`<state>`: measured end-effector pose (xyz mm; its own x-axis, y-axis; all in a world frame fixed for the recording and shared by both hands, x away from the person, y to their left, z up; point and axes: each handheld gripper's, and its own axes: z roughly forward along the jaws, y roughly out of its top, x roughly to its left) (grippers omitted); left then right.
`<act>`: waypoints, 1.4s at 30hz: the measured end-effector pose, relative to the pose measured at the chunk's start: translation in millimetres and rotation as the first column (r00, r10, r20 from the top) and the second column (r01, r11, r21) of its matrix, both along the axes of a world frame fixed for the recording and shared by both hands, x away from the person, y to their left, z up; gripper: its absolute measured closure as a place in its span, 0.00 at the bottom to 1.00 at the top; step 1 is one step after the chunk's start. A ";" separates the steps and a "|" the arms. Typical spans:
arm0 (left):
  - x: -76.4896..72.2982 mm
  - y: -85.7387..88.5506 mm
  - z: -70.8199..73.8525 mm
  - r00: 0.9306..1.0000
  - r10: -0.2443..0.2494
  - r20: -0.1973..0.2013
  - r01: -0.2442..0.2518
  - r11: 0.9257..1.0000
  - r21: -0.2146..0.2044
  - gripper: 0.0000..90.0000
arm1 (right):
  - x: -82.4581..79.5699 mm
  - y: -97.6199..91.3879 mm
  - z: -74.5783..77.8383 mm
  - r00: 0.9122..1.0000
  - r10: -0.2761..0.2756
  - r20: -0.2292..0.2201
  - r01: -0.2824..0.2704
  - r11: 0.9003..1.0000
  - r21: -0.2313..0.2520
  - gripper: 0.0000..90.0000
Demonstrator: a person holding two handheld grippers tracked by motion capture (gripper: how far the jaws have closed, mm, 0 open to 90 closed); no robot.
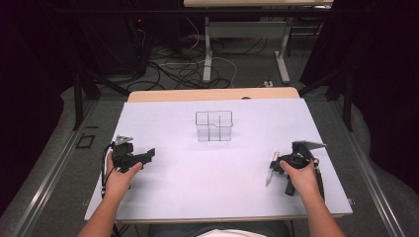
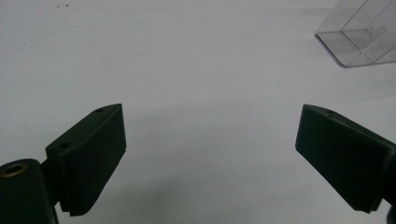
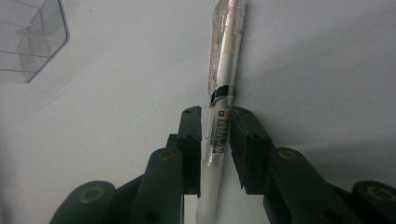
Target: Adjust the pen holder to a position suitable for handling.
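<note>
From high up we see the whole white table (image 1: 217,173), with a clear box (image 1: 214,125) standing near its middle. Our left gripper (image 1: 148,155) sits at the left side of the table and our right gripper (image 1: 277,160) at the right side, well apart from each other. A white pen (image 1: 271,170) lies on the table at the tip of the right gripper, but from up here it is too small for us to see how the jaws meet it.

The right gripper view brings us close. There the pen (image 3: 219,102) runs straight up the middle, with its clear end far from us and its white end near us. It lies between the two black jaws of the right gripper (image 3: 215,114). The left jaw touches the pen. The right jaw sits just beside it, and we cannot tell if a thin gap is left there. So the jaws are nearly closed around the pen. The clear box (image 3: 28,37) peeks in at the top left corner.

The left gripper view shows our left gripper (image 2: 210,126) with its jaws spread wide and bare table between them. A corner of the clear box (image 2: 359,42) shows at the top right.
</note>
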<state>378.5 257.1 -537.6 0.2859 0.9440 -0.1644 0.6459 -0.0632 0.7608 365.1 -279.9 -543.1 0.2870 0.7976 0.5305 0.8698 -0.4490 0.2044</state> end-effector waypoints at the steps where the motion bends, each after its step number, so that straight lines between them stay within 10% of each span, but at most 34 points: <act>1: 0.1 -0.2 -0.3 1.000 0.002 0.004 -0.002 1.000 -0.002 0.10 | 0.2 0.4 -0.5 1.000 -0.003 -0.001 0.003 1.000 0.000 0.83; 20: 0.0 -0.2 -0.6 1.000 -0.004 -0.002 0.004 1.000 0.007 0.10 | 0.1 -5.3 -3.8 0.998 -0.046 -0.037 0.049 0.995 0.081 0.88; 42: 0.1 -0.1 -0.4 1.000 -0.001 -0.002 0.001 1.000 0.001 0.10 | -2.2 -5.9 4.4 1.000 0.009 0.029 -0.011 0.998 0.066 0.89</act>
<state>378.6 257.0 -538.0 0.2867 0.9439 -0.1640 0.6473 -0.0647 0.7595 362.9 -285.8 -538.8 0.2630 0.7630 0.5904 0.8686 -0.4536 0.1993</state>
